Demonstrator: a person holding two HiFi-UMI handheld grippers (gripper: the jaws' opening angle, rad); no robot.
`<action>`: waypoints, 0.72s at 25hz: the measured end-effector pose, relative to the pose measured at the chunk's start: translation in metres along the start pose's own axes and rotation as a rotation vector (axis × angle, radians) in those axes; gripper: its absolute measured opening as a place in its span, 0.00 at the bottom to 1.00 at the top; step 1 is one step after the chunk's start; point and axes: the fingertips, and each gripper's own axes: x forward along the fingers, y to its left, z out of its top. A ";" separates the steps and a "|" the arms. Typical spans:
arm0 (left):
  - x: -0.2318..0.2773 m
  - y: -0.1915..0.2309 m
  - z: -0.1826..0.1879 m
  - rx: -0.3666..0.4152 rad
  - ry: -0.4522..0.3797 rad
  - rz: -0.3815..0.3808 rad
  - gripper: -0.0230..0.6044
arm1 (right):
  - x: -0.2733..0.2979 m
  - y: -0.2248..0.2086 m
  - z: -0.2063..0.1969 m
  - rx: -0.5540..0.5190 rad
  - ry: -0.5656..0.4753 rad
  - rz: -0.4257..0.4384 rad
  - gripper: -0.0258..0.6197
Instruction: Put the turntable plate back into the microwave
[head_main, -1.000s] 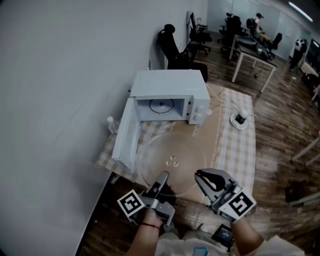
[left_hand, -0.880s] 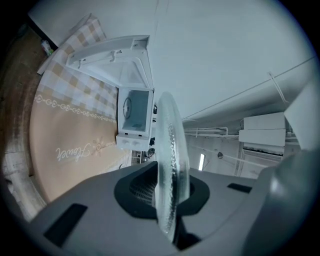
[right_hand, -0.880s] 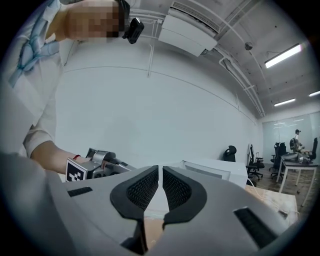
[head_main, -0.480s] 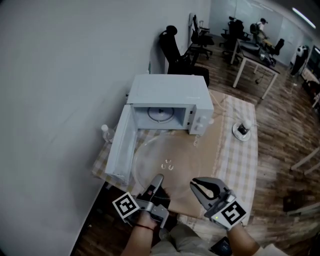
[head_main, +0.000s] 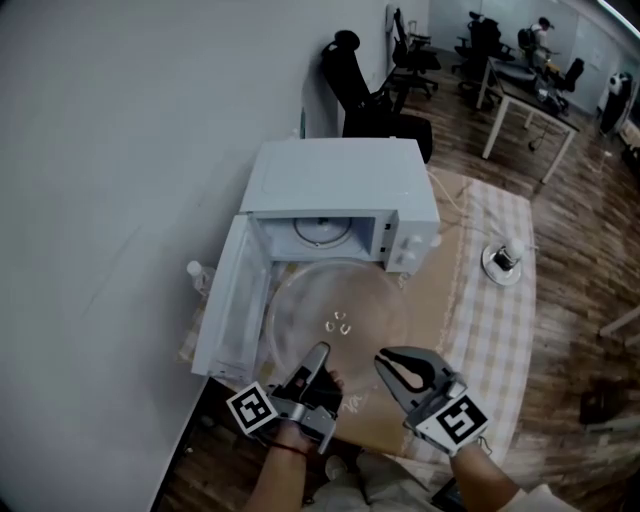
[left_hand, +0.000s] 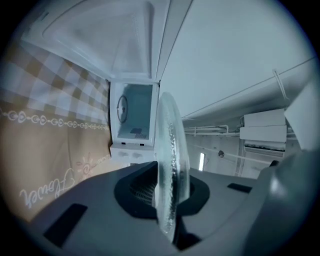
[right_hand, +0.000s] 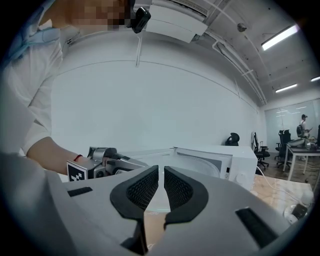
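Where the two forearms rise from the bottom edge of the head view, each hand holds its gripper pointing forward toward the one white microwave (head_main: 340, 190). It stands on the checked table cloth (head_main: 490, 320) with its door (head_main: 232, 305) swung wide to the left. The left gripper (head_main: 318, 360) reaches up and slightly right, a red band (head_main: 290, 450) on its wrist. Its jaws are clamped on the near rim of the single glass turntable plate (head_main: 335, 300), and in the left gripper view the plate shows edge-on between the dark pads (left_hand: 132, 187). The plate is held roughly level, out in front of the microwave's open cavity (head_main: 320, 228) and not inside it.

The right gripper (head_main: 390, 365) sits just beside the left, angled up and left, close to the plate's near rim; whether it touches cannot be told. Its jaws are drawn nearly together, only a slit between the pads, with nothing in it.

One clear bottle (head_main: 198, 275) stands left of the door, and one small round dish (head_main: 505, 262) lies on the cloth to the right.
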 end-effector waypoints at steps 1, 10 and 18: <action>0.003 0.003 0.002 -0.005 -0.007 -0.005 0.07 | 0.002 -0.005 -0.002 0.006 -0.002 0.004 0.11; 0.027 0.027 0.029 0.031 -0.029 0.000 0.07 | 0.024 -0.030 -0.021 0.099 0.009 0.016 0.11; 0.049 0.042 0.060 0.036 -0.028 -0.014 0.07 | 0.044 -0.057 -0.043 0.443 0.021 -0.145 0.11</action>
